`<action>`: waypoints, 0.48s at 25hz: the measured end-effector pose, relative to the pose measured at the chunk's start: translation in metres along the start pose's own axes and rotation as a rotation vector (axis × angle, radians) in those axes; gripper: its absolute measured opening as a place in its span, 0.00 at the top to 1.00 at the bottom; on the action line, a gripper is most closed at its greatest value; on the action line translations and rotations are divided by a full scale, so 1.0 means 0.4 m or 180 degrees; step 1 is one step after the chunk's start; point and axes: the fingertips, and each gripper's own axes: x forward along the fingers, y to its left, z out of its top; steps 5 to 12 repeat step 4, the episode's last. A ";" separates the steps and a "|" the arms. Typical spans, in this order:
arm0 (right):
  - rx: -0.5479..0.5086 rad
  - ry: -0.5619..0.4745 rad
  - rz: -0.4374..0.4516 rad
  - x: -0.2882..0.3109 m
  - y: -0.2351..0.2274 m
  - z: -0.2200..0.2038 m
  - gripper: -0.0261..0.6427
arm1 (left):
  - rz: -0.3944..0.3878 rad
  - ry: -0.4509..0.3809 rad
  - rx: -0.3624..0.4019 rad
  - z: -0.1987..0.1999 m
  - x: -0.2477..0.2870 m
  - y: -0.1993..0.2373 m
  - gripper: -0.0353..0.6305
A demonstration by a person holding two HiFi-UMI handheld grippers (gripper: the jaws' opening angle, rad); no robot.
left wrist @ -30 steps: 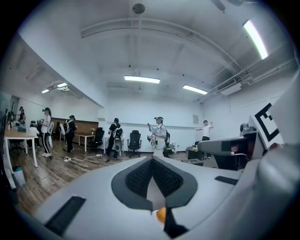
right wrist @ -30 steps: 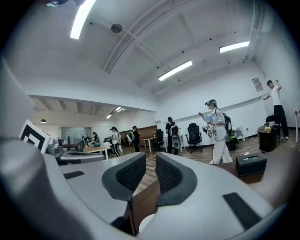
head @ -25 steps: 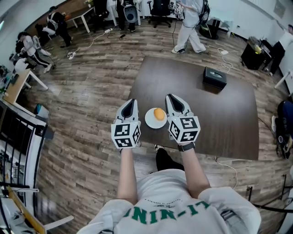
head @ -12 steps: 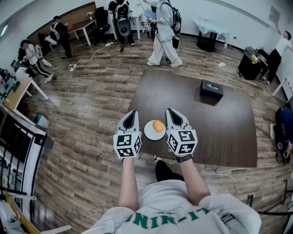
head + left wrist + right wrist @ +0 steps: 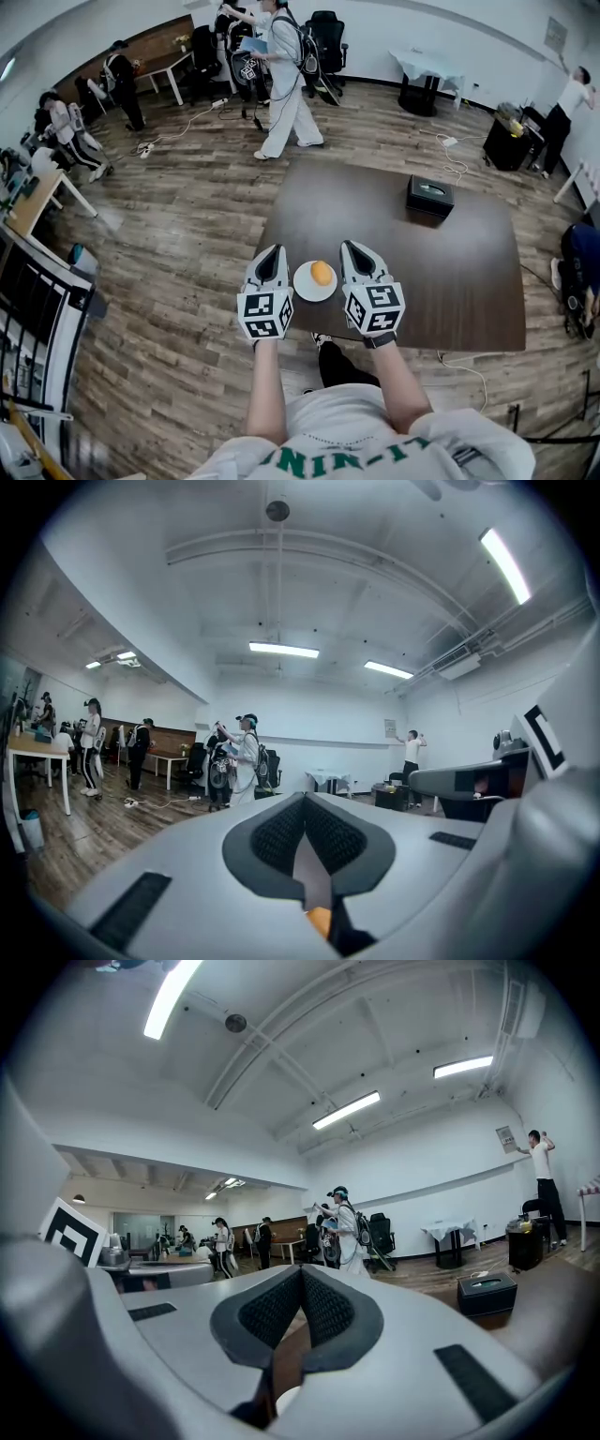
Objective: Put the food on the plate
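A round orange piece of food [image 5: 322, 273] lies on a small white plate [image 5: 305, 284] at the near edge of the dark brown table [image 5: 450, 272]. My left gripper [image 5: 273, 251] hangs just left of the plate, shut and empty. My right gripper [image 5: 352, 247] flanks the plate on its right, also shut with nothing in it. Both point level, away from me. In the left gripper view the jaws [image 5: 305, 803] meet and a sliver of the orange food [image 5: 320, 919] shows below them. In the right gripper view the jaws [image 5: 301, 1279] meet above a bit of the plate [image 5: 287, 1399].
A black tissue box [image 5: 429, 196] stands at the far side of the table, seen too in the right gripper view as a black box [image 5: 487, 1293]. A person in white [image 5: 281, 84] walks on the wooden floor beyond. Desks, chairs and other people line the room's edges.
The person in white beyond the table has walked to the left. Both grippers stay beside the plate, with the food still on it.
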 end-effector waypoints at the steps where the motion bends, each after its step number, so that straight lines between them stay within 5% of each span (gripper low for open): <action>1: -0.0022 0.0020 0.0002 0.002 0.001 -0.006 0.94 | -0.0006 0.0022 -0.0014 -0.009 0.003 0.001 0.93; 12: -0.0108 0.0095 0.0030 0.006 0.004 -0.032 0.94 | -0.0025 0.0114 -0.0068 -0.045 0.012 0.003 0.93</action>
